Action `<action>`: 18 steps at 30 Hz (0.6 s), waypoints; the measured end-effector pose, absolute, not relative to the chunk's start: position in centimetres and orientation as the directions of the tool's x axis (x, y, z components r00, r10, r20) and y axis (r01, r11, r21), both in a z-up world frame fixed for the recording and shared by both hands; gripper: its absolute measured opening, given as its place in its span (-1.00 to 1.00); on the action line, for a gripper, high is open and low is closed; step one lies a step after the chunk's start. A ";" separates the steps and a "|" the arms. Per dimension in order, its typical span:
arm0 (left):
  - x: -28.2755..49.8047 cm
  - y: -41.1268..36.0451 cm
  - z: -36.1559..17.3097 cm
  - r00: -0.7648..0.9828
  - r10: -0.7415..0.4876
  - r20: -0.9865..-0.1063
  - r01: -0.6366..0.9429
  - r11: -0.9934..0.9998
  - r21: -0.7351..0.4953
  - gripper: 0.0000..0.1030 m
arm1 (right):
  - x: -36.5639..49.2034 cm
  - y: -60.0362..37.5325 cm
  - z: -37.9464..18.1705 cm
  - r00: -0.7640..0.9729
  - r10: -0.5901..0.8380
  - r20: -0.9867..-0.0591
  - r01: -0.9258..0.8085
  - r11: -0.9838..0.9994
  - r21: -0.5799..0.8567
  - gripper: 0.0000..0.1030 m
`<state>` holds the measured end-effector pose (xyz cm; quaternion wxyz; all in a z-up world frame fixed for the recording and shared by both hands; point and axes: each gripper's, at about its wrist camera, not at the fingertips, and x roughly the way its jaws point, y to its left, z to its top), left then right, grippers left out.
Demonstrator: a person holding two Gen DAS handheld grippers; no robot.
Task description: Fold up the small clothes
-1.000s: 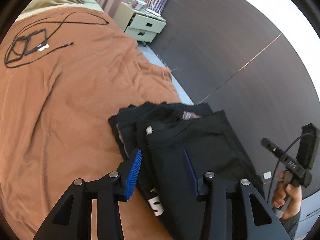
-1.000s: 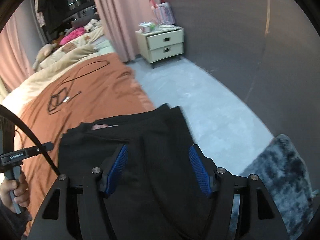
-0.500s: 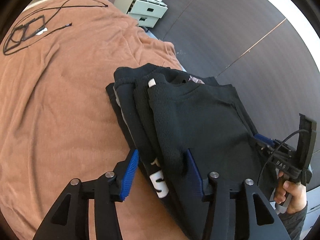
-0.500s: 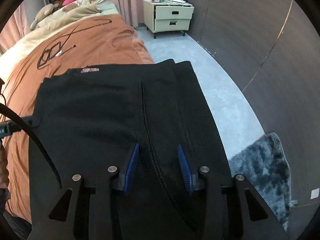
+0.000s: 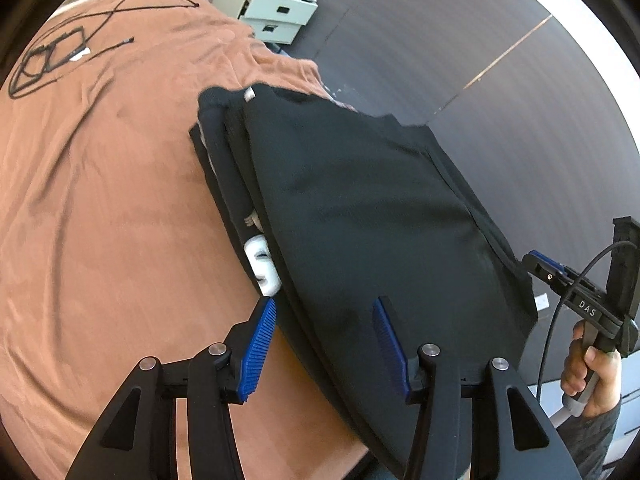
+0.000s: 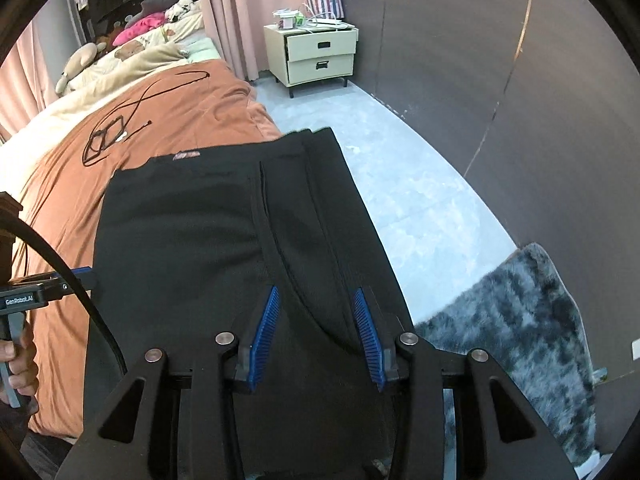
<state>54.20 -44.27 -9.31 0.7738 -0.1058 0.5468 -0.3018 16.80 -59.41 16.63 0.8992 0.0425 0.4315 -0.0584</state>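
A stack of folded black garments [image 5: 360, 200] lies on the brown blanket [image 5: 100, 200] at the bed's right edge. A white print [image 5: 262, 266] shows on a lower layer at its left side. My left gripper [image 5: 324, 344] is open and straddles the stack's near left edge: one pad is over the blanket, the other over the black cloth. In the right wrist view the top black garment [image 6: 180, 240] fills the middle. My right gripper [image 6: 316, 332] is shut on a raised fold of it near a seam.
A coiled black cable [image 6: 116, 136] lies far up the blanket. A cream nightstand [image 6: 320, 56] stands at the far wall. Grey floor [image 6: 420, 200] and a shaggy grey rug [image 6: 520, 340] are right of the bed, with a dark wall panel [image 5: 520, 140] beyond.
Both grippers came in over the black stack. The right jaws narrowed onto a fold, then rose with it. The left gripper slid along the stack's left edge with its jaws slightly wider.
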 end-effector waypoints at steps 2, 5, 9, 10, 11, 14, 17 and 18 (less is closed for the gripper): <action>53.2 -44.5 -9.4 0.207 -0.586 -0.784 0.357 0.791 -0.497 0.03 | 15.8 -58.9 15.7 0.612 -0.084 -0.786 0.152 0.988 0.013 -0.28; 51.6 -44.8 -9.7 0.192 -0.587 -0.787 0.363 0.787 -0.498 0.03 | 15.0 -59.0 14.5 0.598 -0.109 -0.794 0.187 0.982 0.006 -0.28; 49.6 -45.1 -10.0 0.175 -0.593 -0.786 0.367 0.780 -0.506 0.03 | 14.5 -59.2 13.7 0.561 -0.171 -0.810 0.276 0.961 -0.012 -0.28; 49.1 -45.1 -10.0 0.168 -0.592 -0.788 0.370 0.779 -0.507 0.03 | 14.1 -59.8 13.6 0.553 -0.175 -0.815 0.299 0.954 -0.001 -0.28; 48.7 -45.3 -10.2 0.160 -0.591 -0.791 0.373 0.778 -0.506 0.03 | 14.2 -59.9 13.6 0.551 -0.173 -0.816 0.313 0.950 0.010 -0.28; 47.2 -45.7 -10.4 0.144 -0.587 -0.797 0.389 0.774 -0.500 0.03 | 13.8 -59.7 14.0 0.557 -0.176 -0.812 0.342 0.939 0.030 -0.28; 46.0 -45.7 -10.0 0.140 -0.584 -0.800 0.401 0.772 -0.494 0.03 | 12.8 -58.1 14.7 0.582 -0.168 -0.796 0.337 0.940 0.048 -0.27; 45.7 -45.5 -9.7 0.145 -0.585 -0.798 0.402 0.772 -0.493 0.03 | 12.1 -57.2 14.6 0.590 -0.163 -0.790 0.332 0.942 0.054 -0.26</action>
